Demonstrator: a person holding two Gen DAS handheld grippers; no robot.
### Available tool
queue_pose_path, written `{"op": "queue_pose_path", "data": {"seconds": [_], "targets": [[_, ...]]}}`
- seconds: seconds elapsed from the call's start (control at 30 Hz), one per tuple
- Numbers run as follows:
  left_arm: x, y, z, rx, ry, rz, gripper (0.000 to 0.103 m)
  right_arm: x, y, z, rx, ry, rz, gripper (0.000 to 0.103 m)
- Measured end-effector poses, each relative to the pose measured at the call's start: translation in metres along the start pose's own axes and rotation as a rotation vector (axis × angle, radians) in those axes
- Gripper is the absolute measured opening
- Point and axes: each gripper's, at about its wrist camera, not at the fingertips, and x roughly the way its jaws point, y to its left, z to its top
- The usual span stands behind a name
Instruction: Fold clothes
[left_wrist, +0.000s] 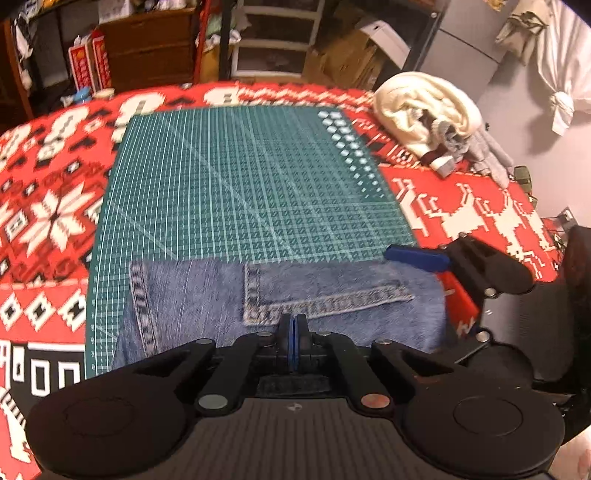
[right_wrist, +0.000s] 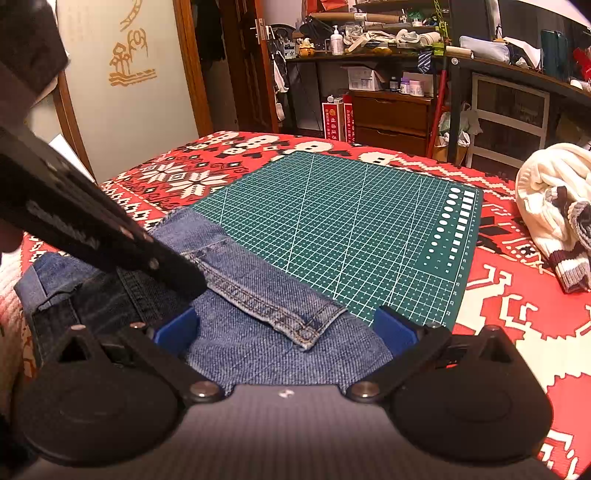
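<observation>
Nearest, the left claw (left_wrist: 293, 334) has its blue pads pressed together, low over the denim, though a pinch of cloth isn't clear. The right claw (right_wrist: 286, 326) is spread wide, straddling the jeans (right_wrist: 258, 314), which lie bunched at the near edge of the green cutting mat (right_wrist: 351, 229) on the red patterned blanket (right_wrist: 517, 332). Farther right, a cream sweater (right_wrist: 546, 199) sits heaped. Beyond, brown drawers (right_wrist: 391, 118), closed, contents unseen.

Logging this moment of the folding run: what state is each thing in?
Left claw: shut, over the denim.
Right claw: open, denim between its fingers.
Jeans: partly folded, at the mat's near edge.
Cutting mat: flat, mostly bare.
White sweater: crumpled, off the mat.
</observation>
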Motion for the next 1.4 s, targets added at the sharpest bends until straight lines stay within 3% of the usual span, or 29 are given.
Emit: {"op": "queue_pose_path", "data": {"seconds": [0.37, 0.83, 1.07, 1.2, 1.4], "targets": [[-0.022, 0.015, -0.022, -0.039, -0.005, -0.037, 0.002, -0.002, -0.001, 0.0, 0.0, 0.0, 0.0, 0.103], [-0.031, 0.023, 0.003, -0.07, -0.06, -0.049, 0.002, -0.005, 0.0, 0.0, 0.0, 0.0, 0.0, 0.102], [-0.008, 0.017, 0.006, -0.071, -0.012, -0.073, 0.002, -0.005, 0.0, 0.0, 0.0, 0.0, 0.0, 0.102], [-0.002, 0.008, -0.009, -0.035, 0.014, -0.063, 0.002, -0.004, 0.0, 0.0, -0.001, 0.0, 0.0, 0.102], [-0.004, -0.003, -0.002, 0.013, -0.024, -0.004, 0.002, -0.005, 0.0, 0.0, -0.001, 0.0, 0.001, 0.102]]}}
